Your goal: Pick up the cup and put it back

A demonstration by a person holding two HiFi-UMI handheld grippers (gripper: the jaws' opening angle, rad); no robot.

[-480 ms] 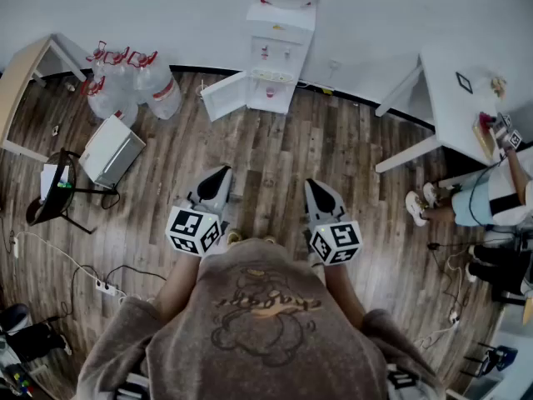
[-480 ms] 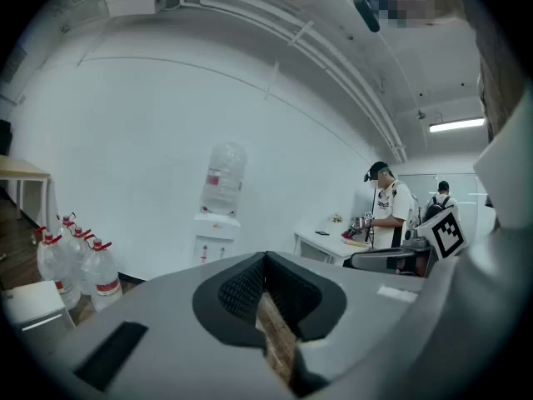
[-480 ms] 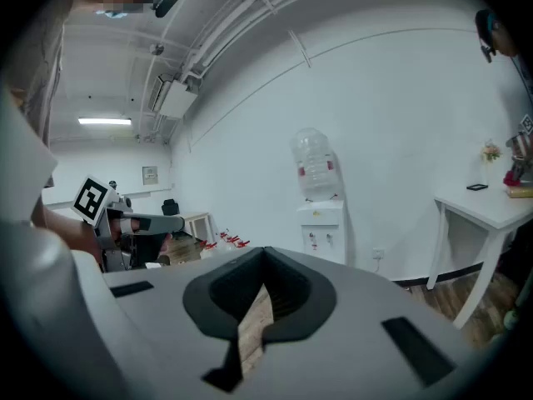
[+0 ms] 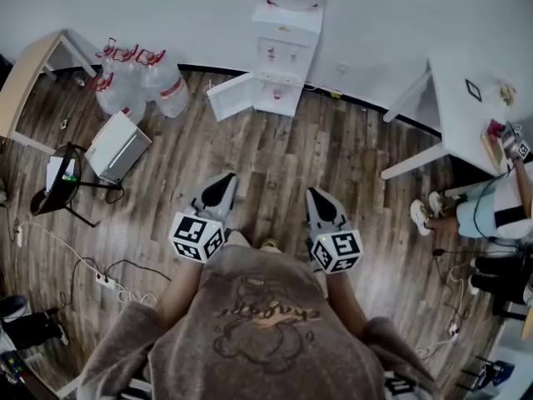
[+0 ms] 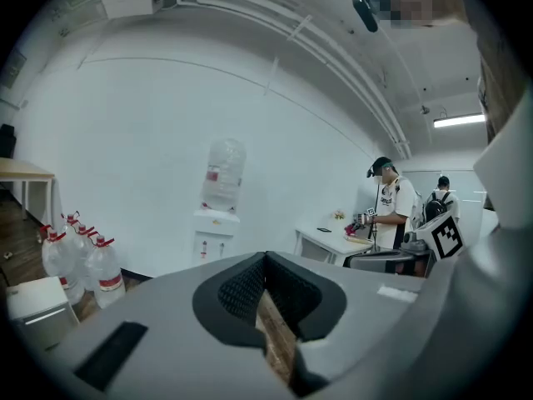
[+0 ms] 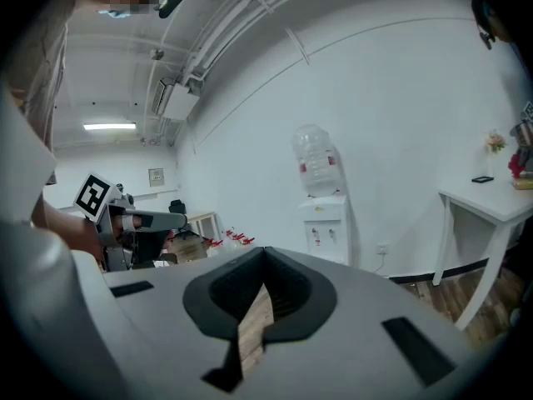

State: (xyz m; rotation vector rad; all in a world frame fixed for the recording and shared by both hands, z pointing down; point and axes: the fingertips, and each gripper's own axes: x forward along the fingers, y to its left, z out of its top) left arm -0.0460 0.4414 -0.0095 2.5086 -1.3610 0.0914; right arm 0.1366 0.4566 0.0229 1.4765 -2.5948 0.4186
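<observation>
No cup shows plainly in any view. A white water dispenser stands against the far wall with its lower cabinet door swung open; a small red item sits inside, too small to identify. My left gripper and right gripper hang side by side above the wooden floor, well short of the dispenser, both shut and empty. In the left gripper view the jaws meet, with the dispenser ahead. The right gripper's jaws also meet, and the dispenser stands ahead to the right.
Several large water bottles cluster left of the dispenser, with a white box and a dark stand nearer. A power strip and cables lie at the left. At the right a white table stands, with a person beside it.
The whole head view has shifted slightly, so the dispenser and floor sit a little lower and to the right. Both grippers stay shut and side by side.
</observation>
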